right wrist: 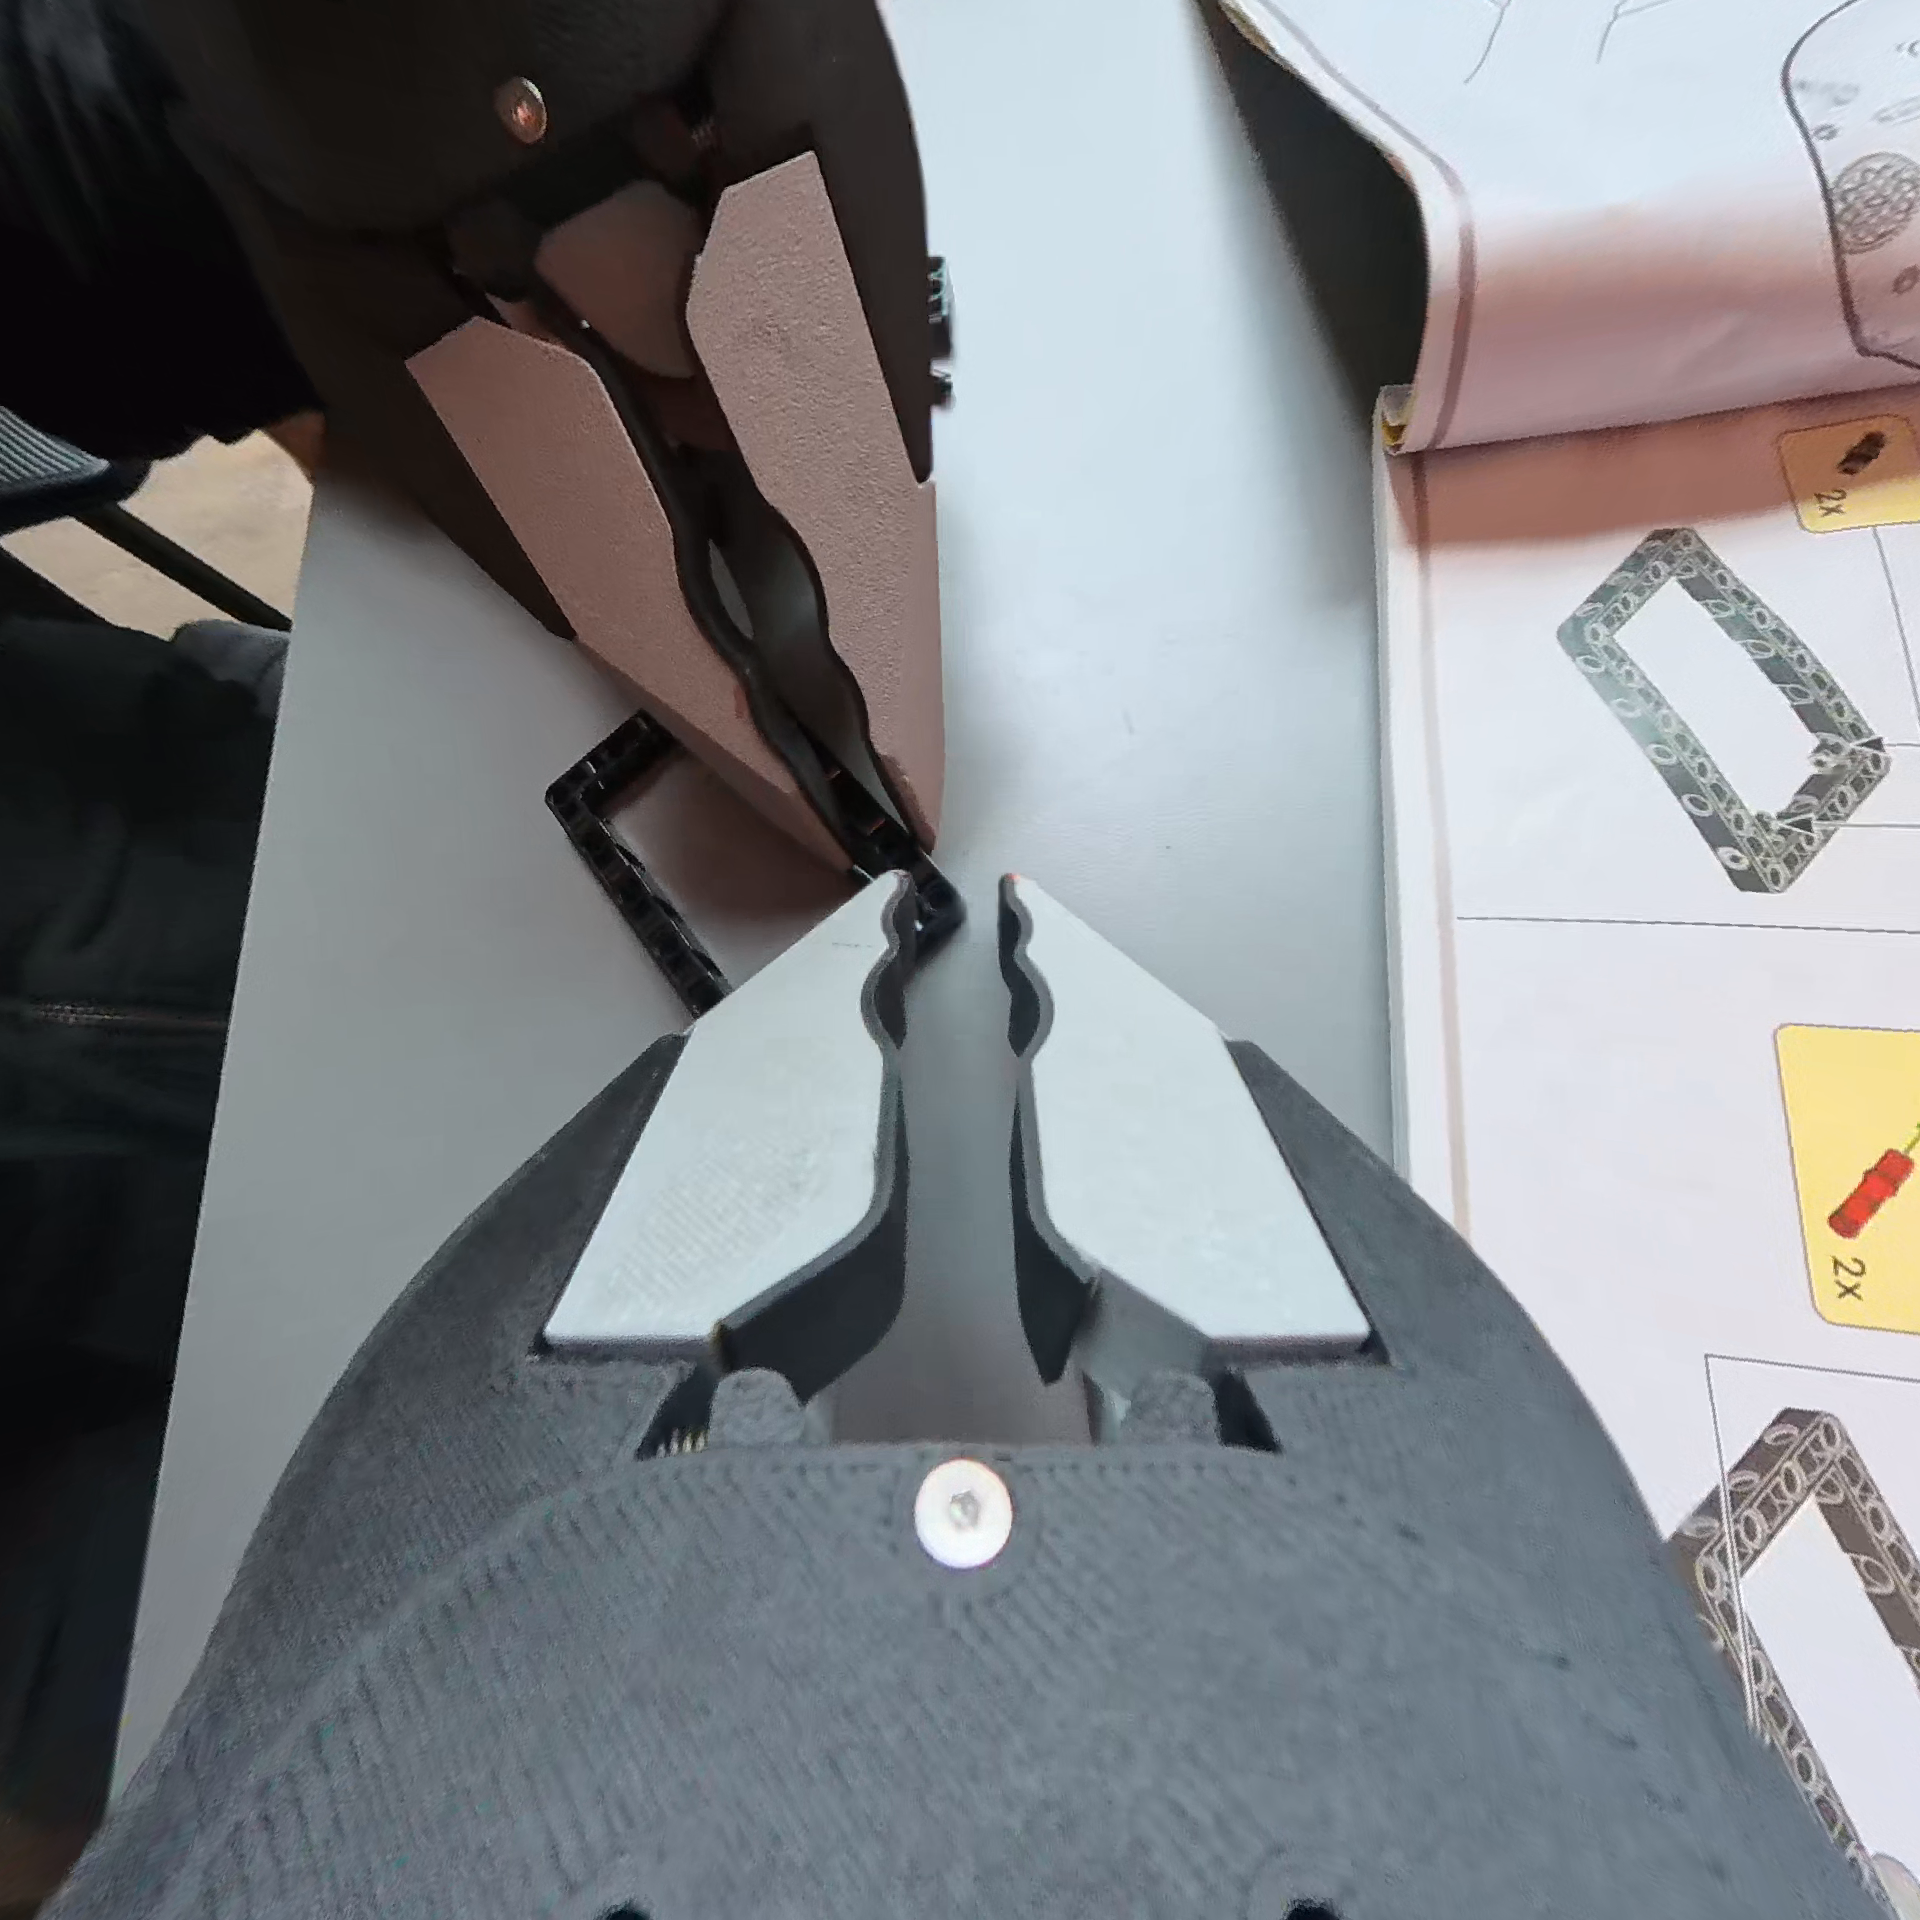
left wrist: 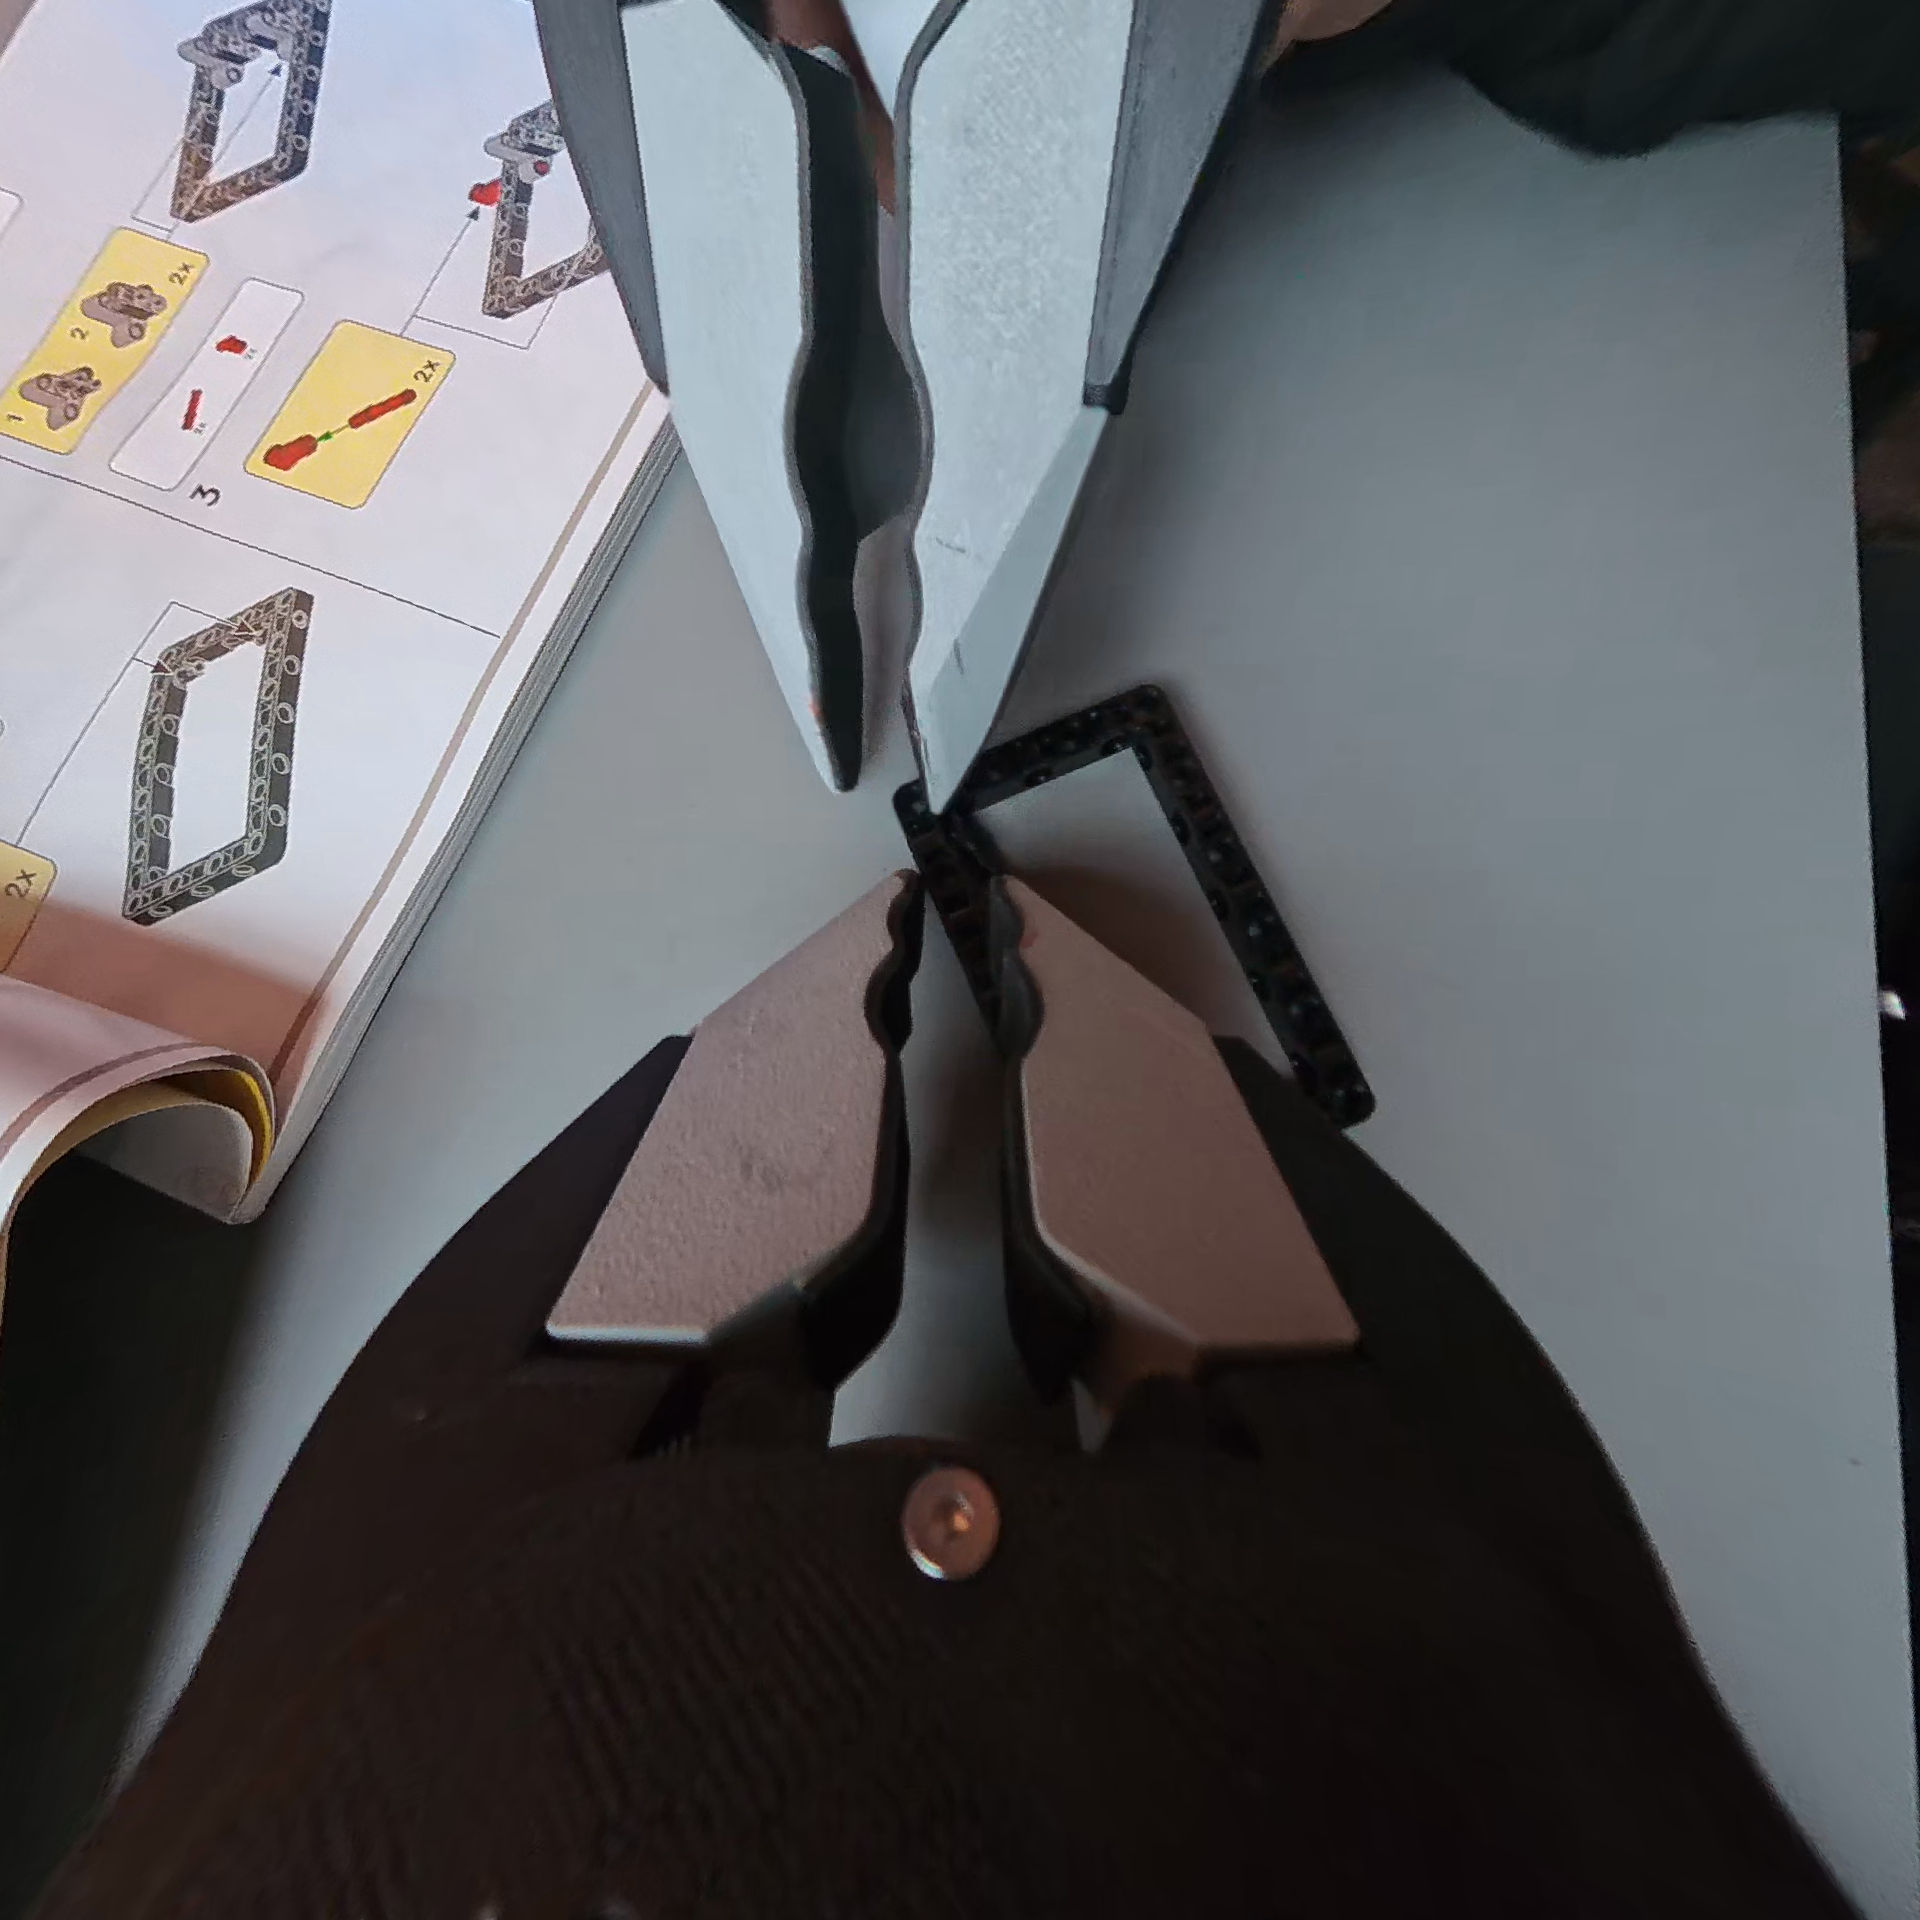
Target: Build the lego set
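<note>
A black rectangular Lego frame lies on the grey table. My left gripper, with pinkish fingers, is shut on one side of the frame near a corner. In the right wrist view it reaches in from the top left, over the frame. My right gripper, with grey fingers, faces the left one tip to tip. Its jaws stand slightly apart with nothing between them, and one fingertip overlaps the frame's corner. It also shows in the left wrist view.
An open instruction booklet lies beside the grippers and also shows in the right wrist view. The table's edge runs close past the frame, with dark floor and a chair beyond. A dark sleeve shows at the top right. Both grippers' tips are close together, under 4 cm apart.
</note>
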The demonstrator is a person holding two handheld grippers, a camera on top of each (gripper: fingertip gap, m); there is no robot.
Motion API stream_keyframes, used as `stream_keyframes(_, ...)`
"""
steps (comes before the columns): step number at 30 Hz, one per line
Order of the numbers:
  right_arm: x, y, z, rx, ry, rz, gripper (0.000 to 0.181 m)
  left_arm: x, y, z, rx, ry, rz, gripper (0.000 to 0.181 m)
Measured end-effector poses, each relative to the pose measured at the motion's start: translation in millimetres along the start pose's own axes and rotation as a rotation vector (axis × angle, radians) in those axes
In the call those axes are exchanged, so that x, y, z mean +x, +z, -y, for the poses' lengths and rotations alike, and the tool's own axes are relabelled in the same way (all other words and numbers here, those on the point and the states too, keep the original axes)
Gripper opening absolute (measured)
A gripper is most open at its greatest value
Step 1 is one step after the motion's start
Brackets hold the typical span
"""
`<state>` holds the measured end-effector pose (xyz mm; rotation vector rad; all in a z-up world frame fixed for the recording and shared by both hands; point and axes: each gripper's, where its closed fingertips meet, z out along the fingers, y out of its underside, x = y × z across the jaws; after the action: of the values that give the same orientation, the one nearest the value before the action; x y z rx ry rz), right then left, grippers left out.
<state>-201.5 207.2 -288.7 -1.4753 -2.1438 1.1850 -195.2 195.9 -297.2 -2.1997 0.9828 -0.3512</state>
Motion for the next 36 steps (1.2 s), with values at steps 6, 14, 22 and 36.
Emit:
stream_keyframes(6,1.3,-4.5,4.2,0.033,0.039,0.028,0.019,0.9,-0.3,-0.3,-0.002,0.005,-0.007,0.01)
stream_keyframes(14,5.3,-6.0,6.1,0.038,0.007,-0.026,0.021,-2.2,0.2,2.2,0.008,-0.04,-0.014,0.009)
stream_keyframes(22,7.8,-3.9,-1.0,-0.002,0.025,-0.028,0.022,-2.2,-0.2,0.0,-0.004,-0.04,-0.009,0.017)
stream_keyframes(36,4.2,-2.6,-6.4,-0.035,0.013,-0.013,0.022,1.0,-5.3,-5.6,-0.024,-0.043,-0.036,0.014)
